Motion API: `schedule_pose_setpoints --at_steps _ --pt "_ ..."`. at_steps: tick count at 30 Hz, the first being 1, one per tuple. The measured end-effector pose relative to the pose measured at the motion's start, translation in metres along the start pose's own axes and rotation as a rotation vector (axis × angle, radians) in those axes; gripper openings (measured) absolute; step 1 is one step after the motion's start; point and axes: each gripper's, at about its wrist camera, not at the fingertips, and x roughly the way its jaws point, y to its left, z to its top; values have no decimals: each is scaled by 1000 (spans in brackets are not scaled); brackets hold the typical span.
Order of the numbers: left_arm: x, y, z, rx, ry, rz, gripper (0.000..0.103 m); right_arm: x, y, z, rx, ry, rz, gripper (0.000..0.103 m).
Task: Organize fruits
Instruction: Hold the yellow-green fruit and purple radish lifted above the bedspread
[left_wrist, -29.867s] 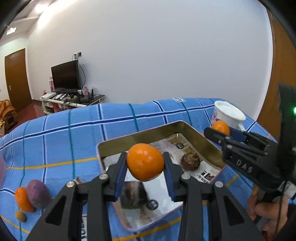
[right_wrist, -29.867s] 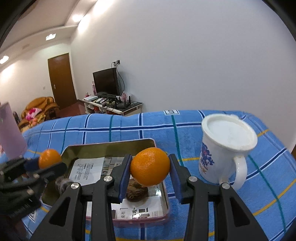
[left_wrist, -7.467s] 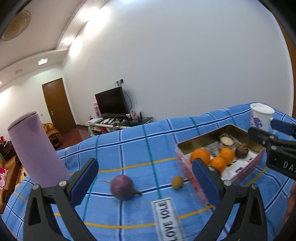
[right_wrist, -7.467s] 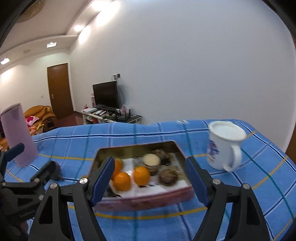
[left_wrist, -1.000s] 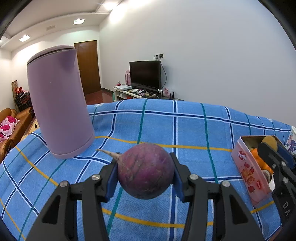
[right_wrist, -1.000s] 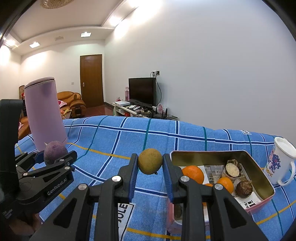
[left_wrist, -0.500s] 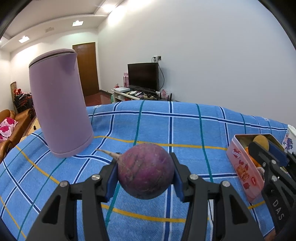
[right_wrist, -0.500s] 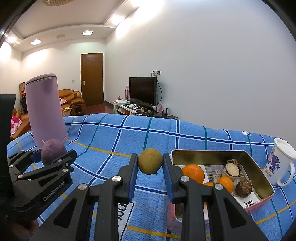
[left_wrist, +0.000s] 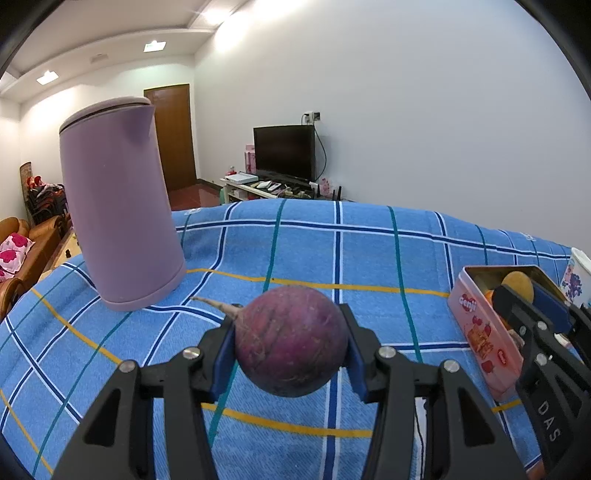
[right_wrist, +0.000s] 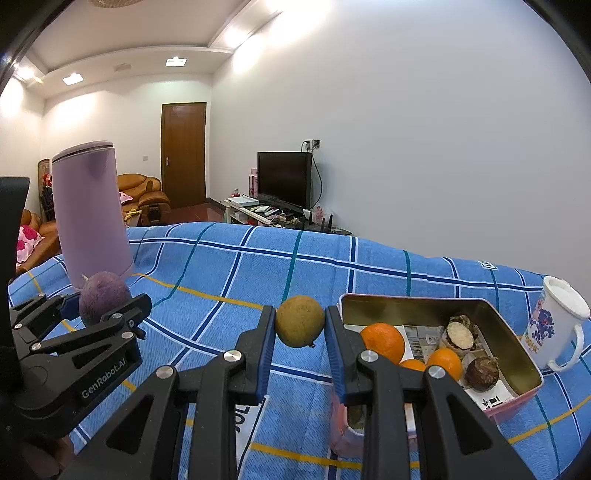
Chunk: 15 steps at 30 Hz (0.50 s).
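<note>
The left gripper (left_wrist: 291, 347) is held pointing slightly downward, its blue pads (left_wrist: 224, 354) pressed against both sides of a round purple root. The right gripper (right_wrist: 300, 332) is likewise tilted down, its pads (right_wrist: 266, 347) clamped on a small yellow-brown fruit.

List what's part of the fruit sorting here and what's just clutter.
Job: purple root in left gripper; small yellow-green fruit in right gripper; tin; oranges.
Clutter: purple kettle; mug; TV.

"GenRobot.AI" on left gripper (right_wrist: 107, 317) body; "DAS" on right gripper (left_wrist: 532, 306); "denji" on pink tin (left_wrist: 480, 332).
</note>
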Motion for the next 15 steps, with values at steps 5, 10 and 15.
schedule_pose_setpoints --at_steps 5,10,15 --pt "0 0 0 0 -1 0 52 -2 -1 -1 1 0 0 28" --pt "-1 -1 -1 0 -5 2 52 -10 -2 -4 -4 -1 0 28" --pt "-5 -2 -3 2 -8 -2 52 -16 -1 -7 -14 -5 -2 28"
